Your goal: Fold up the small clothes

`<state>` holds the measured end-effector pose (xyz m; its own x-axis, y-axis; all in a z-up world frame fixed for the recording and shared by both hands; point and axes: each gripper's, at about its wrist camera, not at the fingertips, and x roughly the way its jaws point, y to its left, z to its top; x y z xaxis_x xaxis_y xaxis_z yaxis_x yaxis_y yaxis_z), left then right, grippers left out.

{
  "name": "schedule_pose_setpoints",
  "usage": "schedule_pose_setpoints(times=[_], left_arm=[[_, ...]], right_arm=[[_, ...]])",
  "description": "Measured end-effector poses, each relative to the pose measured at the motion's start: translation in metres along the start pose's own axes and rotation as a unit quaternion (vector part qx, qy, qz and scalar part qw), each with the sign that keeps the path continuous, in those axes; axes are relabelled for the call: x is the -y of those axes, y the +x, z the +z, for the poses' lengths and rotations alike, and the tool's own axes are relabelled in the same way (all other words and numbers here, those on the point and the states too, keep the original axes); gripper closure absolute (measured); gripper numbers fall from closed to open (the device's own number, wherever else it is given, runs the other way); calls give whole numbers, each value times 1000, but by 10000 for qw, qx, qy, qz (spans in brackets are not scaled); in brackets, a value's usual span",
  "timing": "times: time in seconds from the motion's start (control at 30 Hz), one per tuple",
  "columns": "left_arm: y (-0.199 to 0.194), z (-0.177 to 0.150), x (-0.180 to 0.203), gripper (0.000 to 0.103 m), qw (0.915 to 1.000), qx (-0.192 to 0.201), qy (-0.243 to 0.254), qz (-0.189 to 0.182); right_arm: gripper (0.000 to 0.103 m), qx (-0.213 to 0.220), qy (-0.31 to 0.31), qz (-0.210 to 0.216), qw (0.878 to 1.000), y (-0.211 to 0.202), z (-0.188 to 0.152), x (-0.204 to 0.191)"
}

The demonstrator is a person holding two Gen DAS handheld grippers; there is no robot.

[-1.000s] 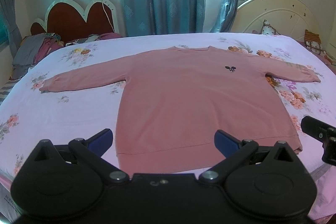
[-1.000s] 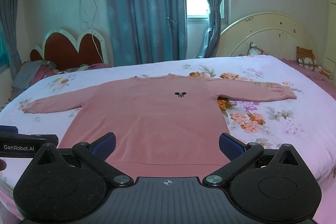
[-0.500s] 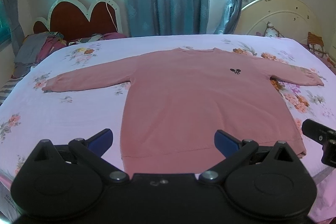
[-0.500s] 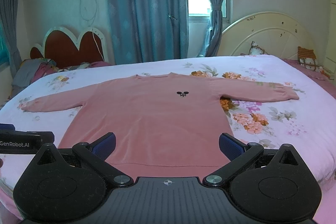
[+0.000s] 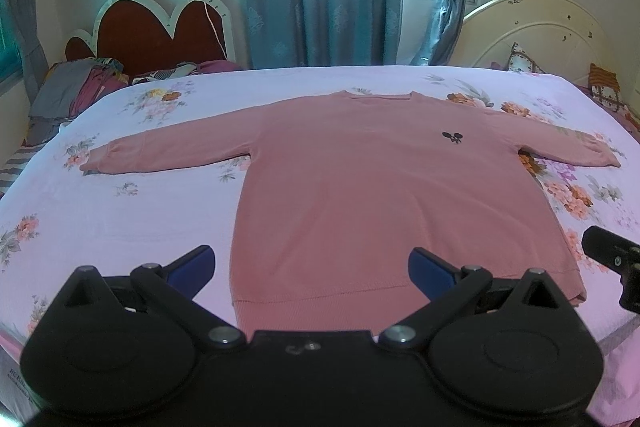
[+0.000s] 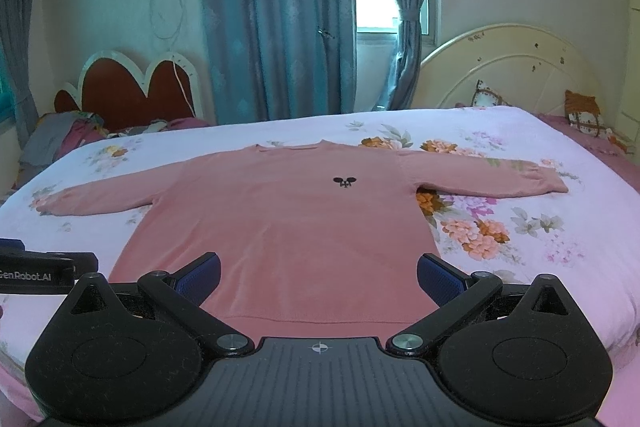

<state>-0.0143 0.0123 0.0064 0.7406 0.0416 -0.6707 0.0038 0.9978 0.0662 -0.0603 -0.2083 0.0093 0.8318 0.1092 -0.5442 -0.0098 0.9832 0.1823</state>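
Both tongs stand spread apart, holding nothing: the left tongs (image 5: 312,263) and the right tongs (image 6: 318,273) hang above the near edge of the bed (image 5: 100,219), over the hem of the pink sweater (image 5: 380,195). The sweater lies flat across the bed's middle, sleeves stretched toward either side edge, collar toward the far edge.

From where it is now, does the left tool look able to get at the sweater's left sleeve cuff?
Probably yes. The left tool is open and empty, and the pink sweater lies flat with its sleeve cuff on bare floral sheet, nothing between them.
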Motion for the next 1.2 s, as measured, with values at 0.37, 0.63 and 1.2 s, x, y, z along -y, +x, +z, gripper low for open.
schedule_pose_setpoints(times=[0.37,0.63,1.2], left_arm=[[7,3,-1,0,9999,-79,-62,6],[14,4,0,0,9999,-130,-90,20],[53,31,-1,0,9998,-137,-93,124]], right_arm=[[0,-26,29,-8,10000,5,0,2],[0,-48,64,-64,9999,13,4,4],[0,-18,49,-154,9999,50,21,22]])
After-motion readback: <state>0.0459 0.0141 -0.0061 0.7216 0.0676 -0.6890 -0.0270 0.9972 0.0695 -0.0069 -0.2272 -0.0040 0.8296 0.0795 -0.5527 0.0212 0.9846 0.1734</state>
